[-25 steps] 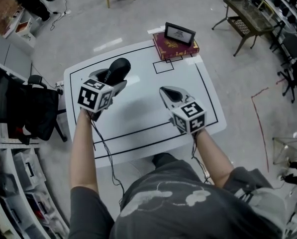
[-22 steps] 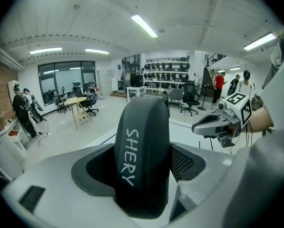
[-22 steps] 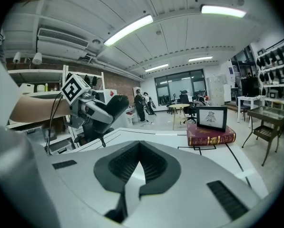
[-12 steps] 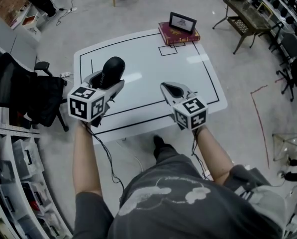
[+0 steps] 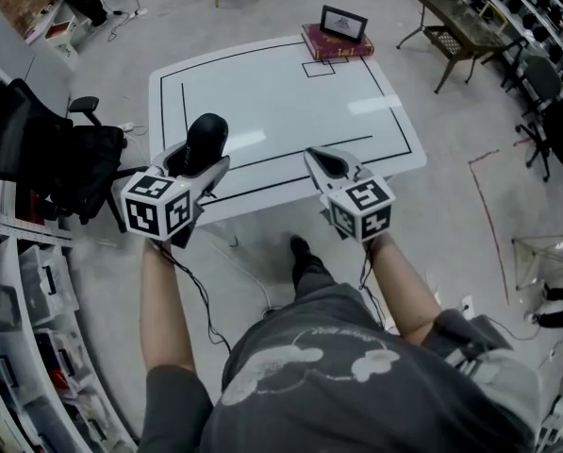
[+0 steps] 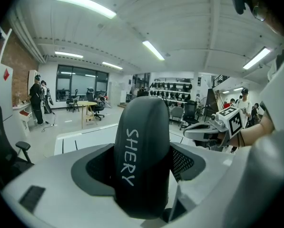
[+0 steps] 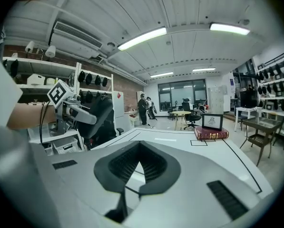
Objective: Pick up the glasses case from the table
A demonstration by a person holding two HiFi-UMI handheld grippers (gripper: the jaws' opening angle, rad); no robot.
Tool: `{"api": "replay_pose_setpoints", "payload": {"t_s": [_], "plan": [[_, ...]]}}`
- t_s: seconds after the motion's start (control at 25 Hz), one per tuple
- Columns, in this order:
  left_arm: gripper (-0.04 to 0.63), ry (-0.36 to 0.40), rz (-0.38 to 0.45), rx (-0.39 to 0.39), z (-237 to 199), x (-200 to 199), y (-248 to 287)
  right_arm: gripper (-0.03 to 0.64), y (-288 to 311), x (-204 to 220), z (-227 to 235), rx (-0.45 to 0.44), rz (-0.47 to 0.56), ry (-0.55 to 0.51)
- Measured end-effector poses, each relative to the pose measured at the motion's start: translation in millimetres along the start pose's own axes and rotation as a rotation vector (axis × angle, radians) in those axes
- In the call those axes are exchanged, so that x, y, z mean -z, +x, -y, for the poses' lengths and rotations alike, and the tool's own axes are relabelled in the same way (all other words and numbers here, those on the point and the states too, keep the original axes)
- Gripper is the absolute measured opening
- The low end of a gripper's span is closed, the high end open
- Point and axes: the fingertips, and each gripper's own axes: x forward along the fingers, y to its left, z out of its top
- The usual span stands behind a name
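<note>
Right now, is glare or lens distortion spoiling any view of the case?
Head view: light streaks glare on the white table, none on the glasses case. Left gripper view: fisheye bends the ceiling, yet the case's lettering reads sharp. Right gripper view: dark vignetted corners, centre sharp.

Bright ceiling tube lights, glare on white table, fisheye-curved dark edges

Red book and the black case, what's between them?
Head view: only bare white table with black lines between the glasses case and the red book.
</note>
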Motion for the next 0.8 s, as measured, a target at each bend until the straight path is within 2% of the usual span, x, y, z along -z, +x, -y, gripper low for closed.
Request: {"api": "replay_pose_setpoints", "payload": {"t_s": [0.2, 0.52, 0.8], "plan": [[0.334, -0.06, 0.025, 0.036, 29.5, 32.9, -33.8, -0.002, -35.5, 13.0, -36.2, 0.024, -0.011, -0.009], [0.334, -0.101, 0.044, 0.067, 66.8, 70.3, -79.6, -0.002, -84.8, 30.7, -82.2, 0.045, -0.025, -0.014], [0.334, -0.131, 0.033, 0.079, 86.0, 102.3, -104.4, -0.002, -108.5, 49.2, -104.5, 0.07, -0.018, 0.015]]}}
